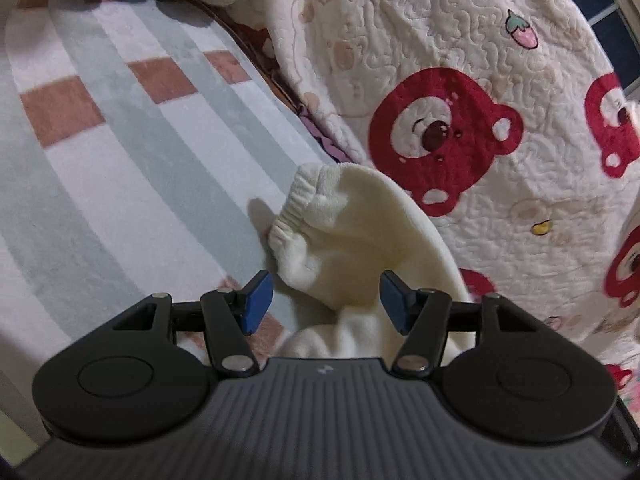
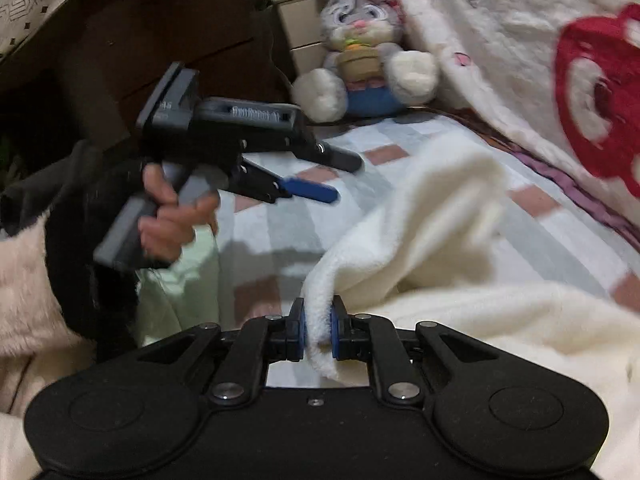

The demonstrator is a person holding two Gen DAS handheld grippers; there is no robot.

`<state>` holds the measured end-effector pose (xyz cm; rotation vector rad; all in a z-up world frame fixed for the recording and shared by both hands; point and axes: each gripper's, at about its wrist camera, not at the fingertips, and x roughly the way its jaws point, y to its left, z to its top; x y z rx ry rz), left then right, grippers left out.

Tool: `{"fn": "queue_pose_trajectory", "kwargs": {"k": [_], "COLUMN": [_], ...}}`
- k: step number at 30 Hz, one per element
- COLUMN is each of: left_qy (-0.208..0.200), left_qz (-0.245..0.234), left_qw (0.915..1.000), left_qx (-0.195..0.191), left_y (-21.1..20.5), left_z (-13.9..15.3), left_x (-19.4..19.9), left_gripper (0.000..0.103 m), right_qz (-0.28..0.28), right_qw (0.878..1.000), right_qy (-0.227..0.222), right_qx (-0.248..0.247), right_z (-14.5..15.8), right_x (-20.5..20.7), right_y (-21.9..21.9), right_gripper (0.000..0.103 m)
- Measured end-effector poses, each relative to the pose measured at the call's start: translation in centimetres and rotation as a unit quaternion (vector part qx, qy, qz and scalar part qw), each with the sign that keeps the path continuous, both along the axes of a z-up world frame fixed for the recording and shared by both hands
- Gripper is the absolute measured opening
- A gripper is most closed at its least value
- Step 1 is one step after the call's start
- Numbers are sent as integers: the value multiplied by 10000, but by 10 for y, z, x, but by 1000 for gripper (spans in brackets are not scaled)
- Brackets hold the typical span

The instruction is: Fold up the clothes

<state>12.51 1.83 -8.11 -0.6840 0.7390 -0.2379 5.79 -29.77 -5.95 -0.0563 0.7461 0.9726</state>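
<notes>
A cream fleece garment (image 1: 352,236) lies on the striped bed sheet (image 1: 120,168), its elastic cuff pointing up-left. My left gripper (image 1: 326,300) is open, its blue pads on either side of the fleece below the cuff, not closed on it. In the right wrist view the same garment (image 2: 440,240) spreads across the sheet to the right. My right gripper (image 2: 318,328) is shut on a raised fold of its edge. The left gripper (image 2: 312,176) shows there too, held in a hand above the sheet, left of the fleece.
A quilt with red bear prints (image 1: 460,128) lies bunched along the right of the bed. A plush rabbit (image 2: 360,52) sits at the head of the bed beside a small cream cabinet (image 2: 298,28). A pale green cloth (image 2: 180,292) lies at the left.
</notes>
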Motion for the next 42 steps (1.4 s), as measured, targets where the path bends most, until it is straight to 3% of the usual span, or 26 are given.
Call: {"fn": "queue_pose_trajectory", "kwargs": {"k": [3, 6, 10, 13, 19, 21, 25, 28, 30, 32, 35, 36, 37, 38, 40, 42], "left_qy": [-111, -95, 201, 313, 284, 326, 537, 469, 410, 301, 238, 164, 136, 155, 120, -129], "left_qz": [-128, -135, -231, -337, -481, -529, -770, -716, -616, -529, -448, -459, -579, -726, -929, -940], "left_qw": [9960, 9933, 9964, 9976, 9984, 9976, 9956, 9963, 9969, 9971, 9974, 9978, 9973, 9955, 9898, 9865], "left_qx": [877, 1143, 788, 519, -126, -308, -36, 93, 282, 467, 508, 455, 424, 594, 1069, 1336], "left_y": [-13, -21, -23, -26, -35, -43, -74, -87, -95, -100, -107, -109, -112, -118, -132, -137], "left_z": [3, -7, -33, -43, -53, -59, -73, -73, -70, -72, -77, -79, -82, -84, -85, -75], "left_x": [3, 9, 19, 21, 34, 42, 58, 68, 77, 88, 104, 107, 111, 113, 114, 106], "left_gripper": [60, 60, 60, 60, 60, 61, 61, 66, 66, 66, 67, 65, 54, 11, 7, 6], "right_qz": [-791, -1536, -2211, -2841, -3170, -3060, -2685, -2574, -2699, -3210, -4041, -4308, -4499, -4603, -4767, -4744], "right_qw": [9967, 9878, 9741, 9525, 9295, 9293, 9343, 9424, 9447, 9306, 9066, 8964, 8875, 8814, 8705, 8700], "right_qy": [-109, -211, -276, 83, 353, 275, -37, -169, -142, 79, 302, 370, 472, 536, 629, 666], "right_qx": [106, 136, -385, -1095, -1850, -2050, -2346, -2131, -1856, -1756, -1180, -970, -877, -913, -1049, -1168], "right_z": [-1, 4, 3, -19, -39, -40, -44, -39, -36, -36, -34, -33, -33, -35, -41, -48], "right_x": [-11, -6, 7, 20, 33, 34, 27, 17, 8, 5, -5, -9, -10, -11, -13, -16], "right_y": [-33, -63, -81, -100, -109, -105, -103, -110, -123, -141, -180, -193, -206, -216, -232, -241], "right_gripper": [15, 15, 15, 15, 14, 14, 15, 20, 29, 46, 51, 52, 52, 52, 52, 52]}}
